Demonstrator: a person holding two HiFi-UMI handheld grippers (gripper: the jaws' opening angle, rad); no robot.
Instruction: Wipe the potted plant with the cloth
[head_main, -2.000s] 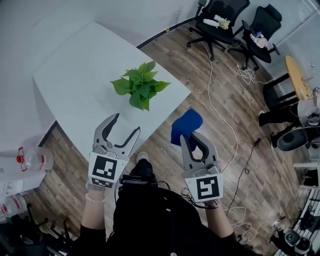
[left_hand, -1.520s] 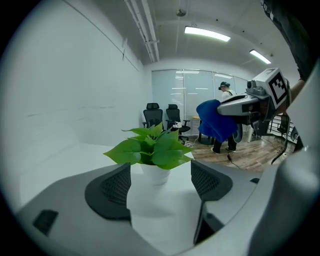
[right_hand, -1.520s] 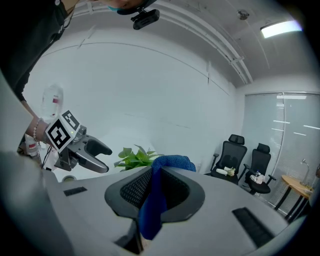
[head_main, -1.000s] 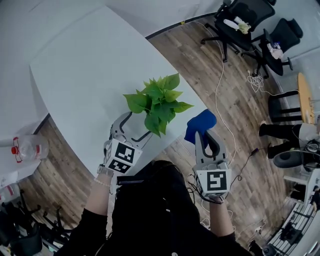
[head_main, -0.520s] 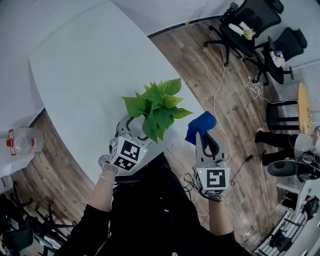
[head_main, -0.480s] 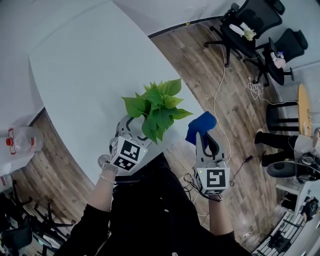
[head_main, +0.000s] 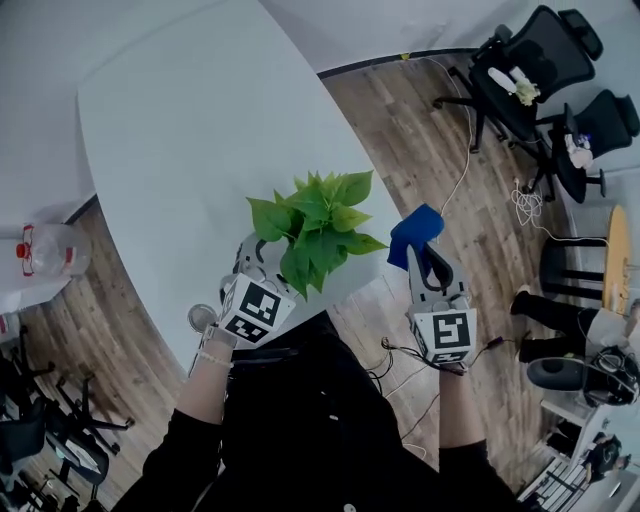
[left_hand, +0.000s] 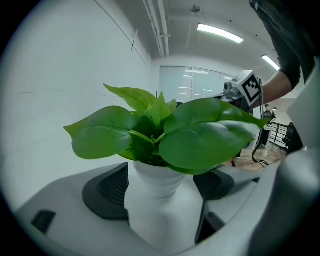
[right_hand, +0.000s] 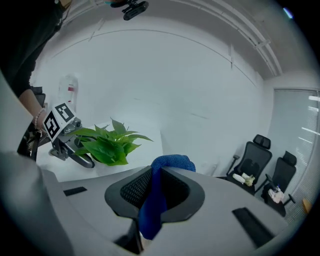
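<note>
A potted plant (head_main: 315, 225) with broad green leaves and a white pot (left_hand: 155, 182) is at the near edge of the white table (head_main: 180, 120). My left gripper (head_main: 272, 262) is under the leaves, shut on the pot (left_hand: 160, 187), with a dark pad pressed to each side. My right gripper (head_main: 425, 252) hangs just right of the plant, shut on a blue cloth (head_main: 414, 227) that bulges out past the jaw tips (right_hand: 159, 192). In the right gripper view the plant (right_hand: 107, 142) and the left gripper (right_hand: 70, 142) show to the left. I cannot tell whether the pot is lifted.
Black office chairs (head_main: 525, 80) stand at the far right on the wooden floor, with a white cable (head_main: 462, 185) running across it. A clear water bottle (head_main: 45, 250) is on the floor at the left. The table's corner lies between my two grippers.
My left gripper has moved in under the leaves and shut round the pot. The right gripper with the cloth has come up closer to the plant's right side.
</note>
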